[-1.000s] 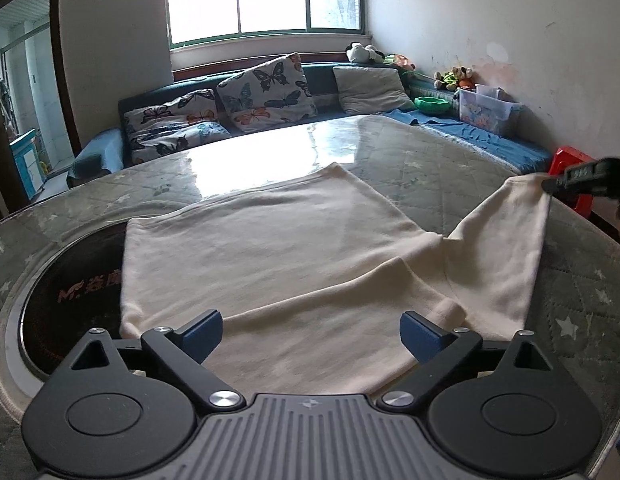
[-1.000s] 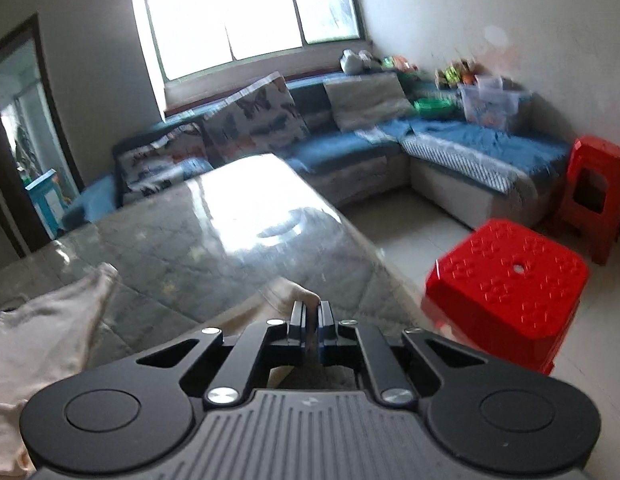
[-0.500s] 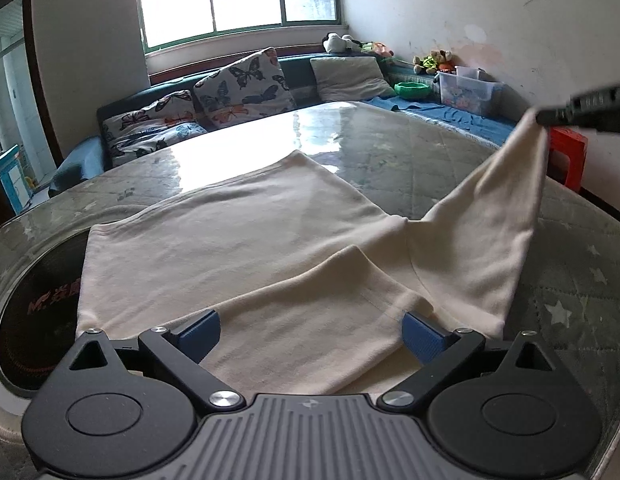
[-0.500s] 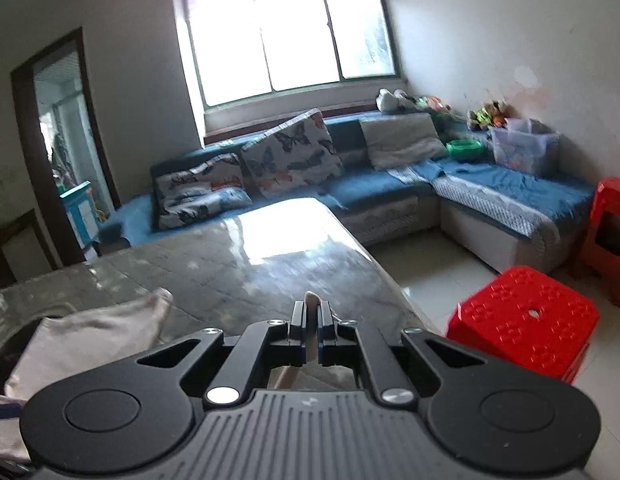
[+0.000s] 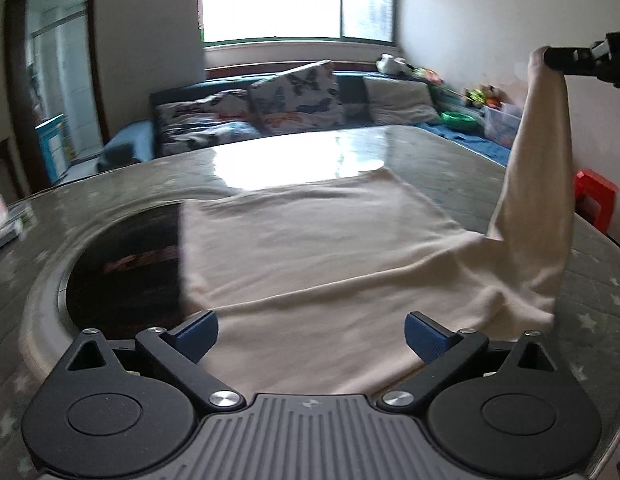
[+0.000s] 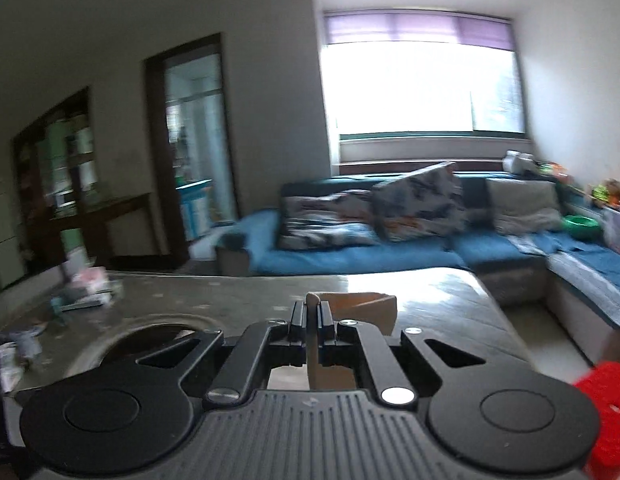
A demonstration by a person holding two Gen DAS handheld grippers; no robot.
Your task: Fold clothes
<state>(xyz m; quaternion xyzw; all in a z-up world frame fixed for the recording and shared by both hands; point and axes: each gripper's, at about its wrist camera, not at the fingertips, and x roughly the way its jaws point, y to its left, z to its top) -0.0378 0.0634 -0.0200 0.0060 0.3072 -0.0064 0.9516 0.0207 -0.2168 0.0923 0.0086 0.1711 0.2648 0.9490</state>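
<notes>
A cream shirt point(image 5: 318, 240) lies spread on the round glass-topped table point(image 5: 410, 148). Its right sleeve point(image 5: 538, 168) is lifted high above the table. My right gripper point(image 6: 312, 312) is shut on the sleeve's end point(image 6: 362, 304); it shows in the left wrist view point(image 5: 550, 58) at the upper right. My left gripper point(image 5: 310, 330) is open and empty, low over the shirt's near edge, its blue pads point(image 5: 424, 336) on either side of the cloth.
A dark round inset point(image 5: 126, 256) sits in the table at the left, partly under the shirt. A blue sofa with cushions point(image 6: 390, 216) runs along the far wall. Red stools point(image 5: 594, 196) stand to the right. Small clutter point(image 6: 86, 288) lies at the table's far left.
My right gripper has lifted the sleeve much higher and swung to face leftward across the table. The left gripper stays open and has shifted slightly over the shirt's near edge.
</notes>
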